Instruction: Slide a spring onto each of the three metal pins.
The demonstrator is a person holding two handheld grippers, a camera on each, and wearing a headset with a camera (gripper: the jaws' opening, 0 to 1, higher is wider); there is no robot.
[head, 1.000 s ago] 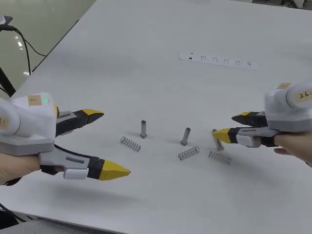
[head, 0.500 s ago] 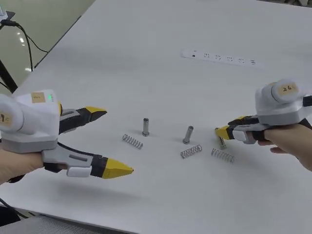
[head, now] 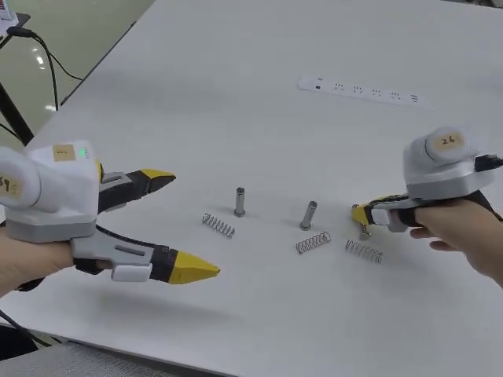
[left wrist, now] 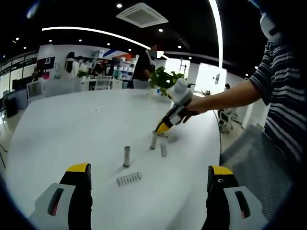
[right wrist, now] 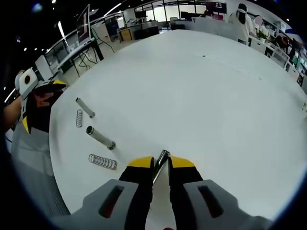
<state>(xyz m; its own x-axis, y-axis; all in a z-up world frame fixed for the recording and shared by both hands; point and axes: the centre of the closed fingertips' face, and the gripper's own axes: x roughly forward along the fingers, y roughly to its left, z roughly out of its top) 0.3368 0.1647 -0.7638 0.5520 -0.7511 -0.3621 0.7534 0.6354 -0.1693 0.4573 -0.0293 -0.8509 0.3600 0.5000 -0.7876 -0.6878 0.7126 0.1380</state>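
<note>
- A white table takes up most of the frame. A white power strip lies on it at upper right, and a black cable hangs beyond its edge at upper left.
- At lower left, the left gripper has its yellow-tipped jaws spread wide apart.
- Near the centre, the left pin and the middle pin stand upright.
- Three springs lie flat: the left spring just beside the left pin, the middle spring just below the middle pin, and the right spring further right.
- At right, the right gripper has its jaws drawn together on the third pin, just above the right spring.
</note>
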